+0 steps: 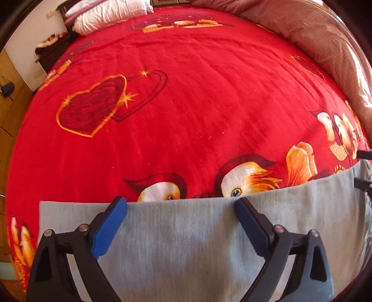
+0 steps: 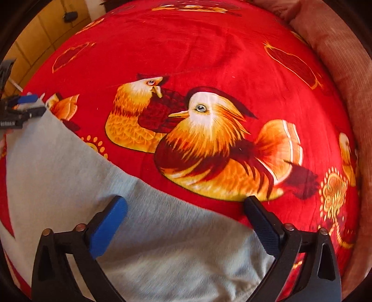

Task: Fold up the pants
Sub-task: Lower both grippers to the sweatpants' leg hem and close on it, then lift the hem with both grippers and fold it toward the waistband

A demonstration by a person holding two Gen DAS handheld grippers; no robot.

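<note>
Light grey pants [image 1: 186, 237] lie flat on a red bedspread [image 1: 186, 104], their far edge running across the lower part of the left wrist view. My left gripper [image 1: 181, 204] is open above that edge, holding nothing. In the right wrist view the grey pants [image 2: 69, 167] stretch from lower centre to the upper left. My right gripper [image 2: 183, 204] is open over their far edge and empty. The left gripper [image 2: 21, 104] shows at the far left of the right wrist view. The right gripper's black parts [image 1: 363, 167] show at the right edge of the left wrist view.
The red bedspread [image 2: 209, 58] has printed ducks and hearts. A pinkish-brown rolled quilt [image 1: 325, 39] runs along the bed's right side and also shows in the right wrist view [image 2: 344, 69]. White pillows [image 1: 104, 16] lie at the far left. Wooden floor [image 1: 9, 111] lies left of the bed.
</note>
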